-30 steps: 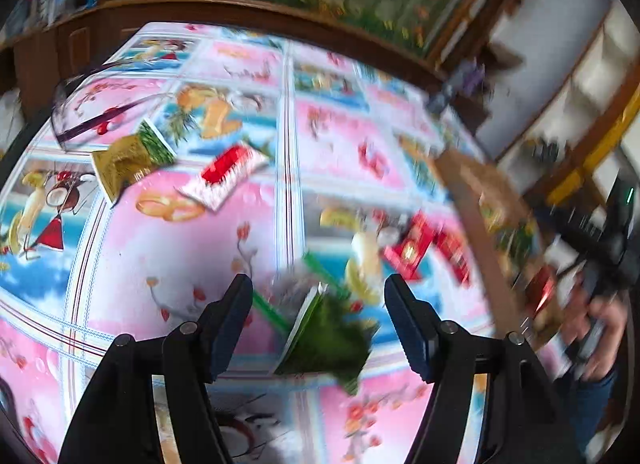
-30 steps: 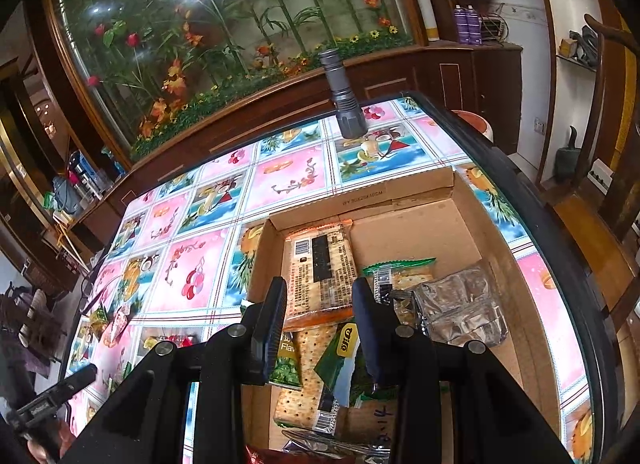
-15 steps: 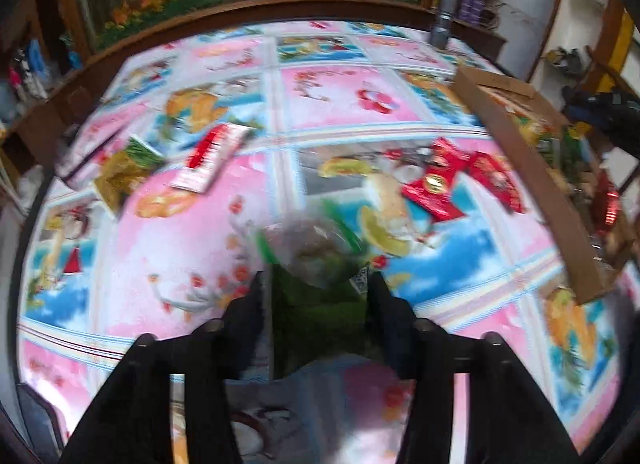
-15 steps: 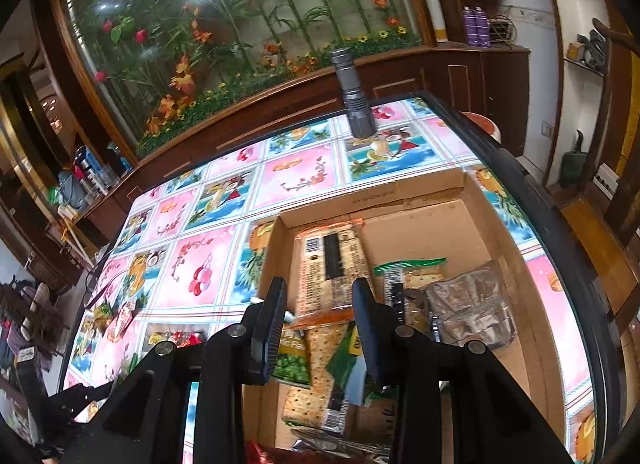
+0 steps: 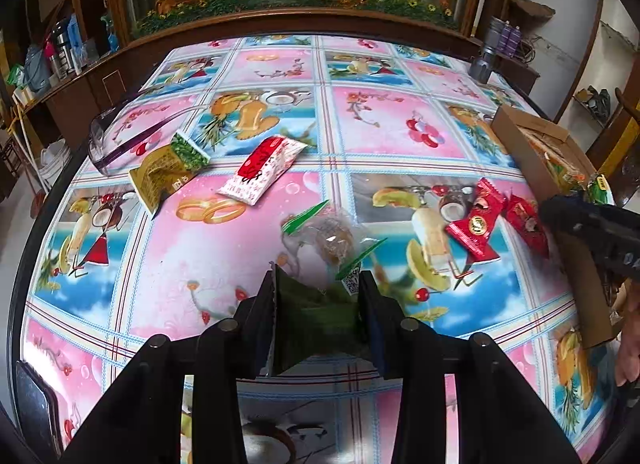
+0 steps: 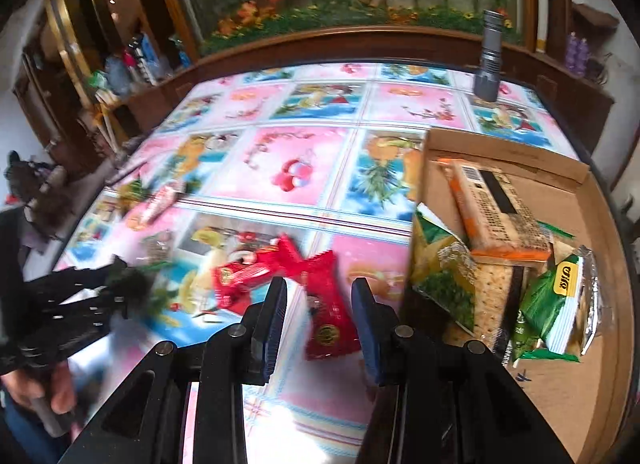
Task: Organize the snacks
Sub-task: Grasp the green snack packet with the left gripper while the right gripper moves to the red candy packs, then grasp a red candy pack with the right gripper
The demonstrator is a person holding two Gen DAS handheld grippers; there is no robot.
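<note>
My left gripper [image 5: 320, 296] is closing its jaws on a dark green snack packet [image 5: 320, 312]; both pads touch its sides just above the tablecloth. A clear packet holding a brown biscuit [image 5: 332, 240] lies right beyond it. My right gripper [image 6: 320, 304] is open and narrow, low over the table left of the cardboard box [image 6: 500, 151]. A red packet [image 6: 330, 316] lies on the cloth and shows through its gap, untouched as far as the blur lets me tell. A second red packet [image 6: 248, 276] lies to its left. The box holds several packets.
A red-and-white packet [image 5: 264, 171] and a gold-and-green packet [image 5: 168, 171] lie at the far left, beside clear glasses [image 5: 116, 135]. A grey flashlight [image 6: 488, 59] stands at the table's back edge. A person's hand [image 6: 52, 384] holds the left tool.
The left jaws have narrowed onto the green packet, which is now upright between them. The right gripper has swung left, from above the box's contents to above the red packets on the table.
</note>
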